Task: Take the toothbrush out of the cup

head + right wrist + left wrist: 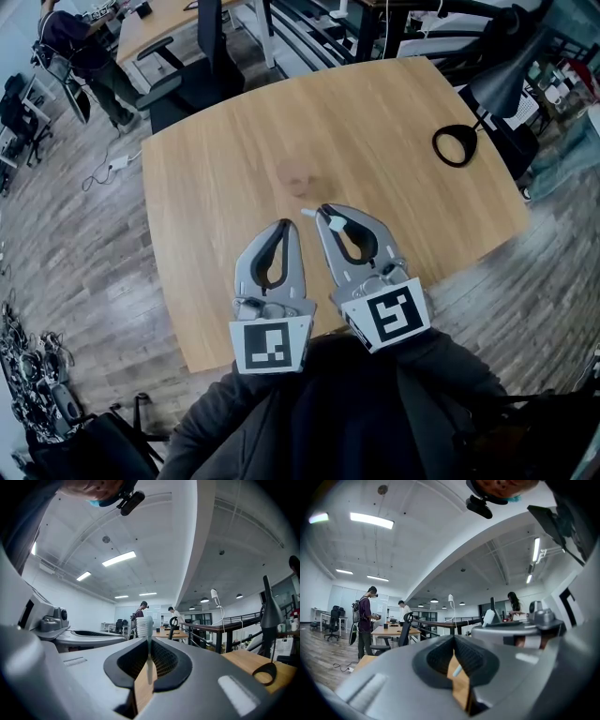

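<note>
Just slim white toothbrush [149,649], dense-bristled, between right gripper [150,639] jaws

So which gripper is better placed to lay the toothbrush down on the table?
Right. The right gripper is shut on the toothbrush, whose bristle head sticks out past its jaw tips, over the table. The left gripper is shut and empty beside it.
</note>
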### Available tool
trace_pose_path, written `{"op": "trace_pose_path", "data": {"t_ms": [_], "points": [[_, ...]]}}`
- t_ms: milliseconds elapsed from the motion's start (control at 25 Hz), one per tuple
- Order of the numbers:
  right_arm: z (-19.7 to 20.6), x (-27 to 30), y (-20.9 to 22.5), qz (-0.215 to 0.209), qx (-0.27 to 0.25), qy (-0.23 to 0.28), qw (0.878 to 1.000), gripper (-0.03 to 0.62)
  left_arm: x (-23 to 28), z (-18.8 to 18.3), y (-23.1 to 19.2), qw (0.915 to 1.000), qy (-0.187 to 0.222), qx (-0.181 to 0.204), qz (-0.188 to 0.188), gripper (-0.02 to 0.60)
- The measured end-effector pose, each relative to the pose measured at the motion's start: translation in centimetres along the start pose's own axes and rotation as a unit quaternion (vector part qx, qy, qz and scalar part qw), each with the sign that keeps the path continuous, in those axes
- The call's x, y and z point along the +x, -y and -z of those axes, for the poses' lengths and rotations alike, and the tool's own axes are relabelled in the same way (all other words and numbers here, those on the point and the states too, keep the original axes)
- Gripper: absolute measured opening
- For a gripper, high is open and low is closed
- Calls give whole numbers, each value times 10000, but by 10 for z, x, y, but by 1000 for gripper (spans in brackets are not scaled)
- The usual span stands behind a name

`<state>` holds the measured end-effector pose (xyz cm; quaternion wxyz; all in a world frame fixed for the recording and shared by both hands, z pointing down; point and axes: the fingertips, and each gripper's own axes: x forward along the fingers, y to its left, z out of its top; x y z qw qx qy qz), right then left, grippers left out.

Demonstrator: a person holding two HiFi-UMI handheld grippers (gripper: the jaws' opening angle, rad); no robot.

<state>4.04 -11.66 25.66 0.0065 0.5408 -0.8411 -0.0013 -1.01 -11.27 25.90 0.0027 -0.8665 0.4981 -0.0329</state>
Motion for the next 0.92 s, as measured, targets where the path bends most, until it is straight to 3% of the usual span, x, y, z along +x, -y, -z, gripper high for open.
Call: {"op": "trace_pose_path", "data": {"t_ms": [920], "points": [[14,10,9,45,31,-12,10000,20,15,18,-6,9999,-52,-54,69,8]]}}
